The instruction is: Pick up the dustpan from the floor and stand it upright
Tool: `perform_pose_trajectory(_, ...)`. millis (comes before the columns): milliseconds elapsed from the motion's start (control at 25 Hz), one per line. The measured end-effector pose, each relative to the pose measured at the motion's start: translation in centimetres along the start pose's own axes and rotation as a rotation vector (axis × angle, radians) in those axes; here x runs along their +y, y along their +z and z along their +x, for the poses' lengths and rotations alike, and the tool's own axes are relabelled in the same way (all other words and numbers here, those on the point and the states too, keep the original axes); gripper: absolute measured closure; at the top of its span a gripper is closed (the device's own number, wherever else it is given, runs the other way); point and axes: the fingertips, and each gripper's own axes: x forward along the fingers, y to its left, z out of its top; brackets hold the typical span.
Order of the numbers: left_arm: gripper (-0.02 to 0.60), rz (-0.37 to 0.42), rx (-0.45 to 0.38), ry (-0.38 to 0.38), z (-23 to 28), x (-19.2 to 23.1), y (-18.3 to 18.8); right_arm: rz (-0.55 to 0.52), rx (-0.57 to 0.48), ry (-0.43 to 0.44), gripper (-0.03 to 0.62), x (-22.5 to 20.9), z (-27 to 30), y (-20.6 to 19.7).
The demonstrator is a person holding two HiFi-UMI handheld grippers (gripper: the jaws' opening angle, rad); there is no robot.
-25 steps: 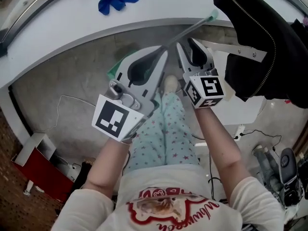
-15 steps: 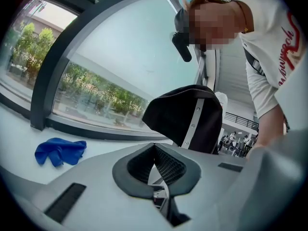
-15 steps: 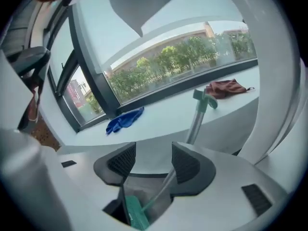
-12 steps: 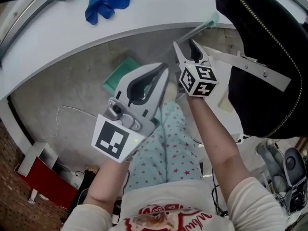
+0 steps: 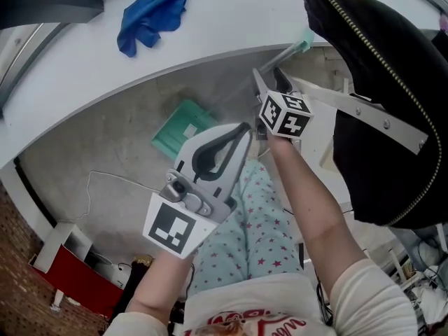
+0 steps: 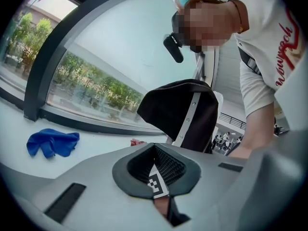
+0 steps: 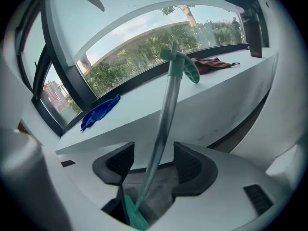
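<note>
On the floor (image 5: pixel 105 142) below the curved white surface (image 5: pixel 231 12), the green dustpan (image 5: pixel 183 128) sits with its pan down. Its long handle (image 7: pixel 166 124) slants up to the edge of the surface, where its teal grip ends. The right gripper (image 5: pixel 269 80) reaches down along that handle. Its jaws stand wide apart and have just been opening. The handle runs between them, and neither pad presses on it. The left gripper (image 5: pixel 243 129) hangs nearer the person, above the patterned trousers (image 5: pixel 241 233). Its jaws are together with nothing in them, and it is well apart from the dustpan. A blue cloth (image 5: pixel 150 18) lies crumpled on the surface, and a dark red one (image 7: pixel 211 64) lies farther along it. A black jacket (image 5: pixel 381 103) hangs on the right.
</note>
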Motion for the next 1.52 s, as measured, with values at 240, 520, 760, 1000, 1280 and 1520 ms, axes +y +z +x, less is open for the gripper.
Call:
perform_pose_trajectory(240, 0.578, 0.012, 0.012, -0.021, 0.2, 0.2, -0.4, 0.022, 0.003, 0.012, 0.347, -0.6, 1.7, 0.2)
perform_pose_trajectory(520, 0.578, 0.041, 0.044, -0.021, -0.6, 0.4, -1.4, -0.026, 0.011, 0.002, 0.349, -1.1, 2.7, -0.1)
perform_pose_trajectory(760, 0.578, 0.046, 0.058, -0.013, -1.4, 0.4, -2.3, 0.017, -0.001, 0.027, 0.480, -0.8, 3.3, -0.1)
perform_pose_trajectory(1000, 0.578, 0.048, 0.043, -0.002, -2.3, 0.9, -1.5, 0.044, -0.035, 0.058, 0.491, 1.1, 2.2, 0.3)
perform_pose_trajectory(1280, 0.578, 0.076, 0.018, 0.032, -3.5, 0.9, 0.5, -0.057, -0.016, 0.132, 0.499, 6.1, -0.1, -0.5)
perform_pose_trajectory(1520, 0.578, 0.096, -0.013, 0.115, -5.8, 1.2, 1.7, -0.154, 0.005, 0.219, 0.502, 11.2, -1.8, -1.5)
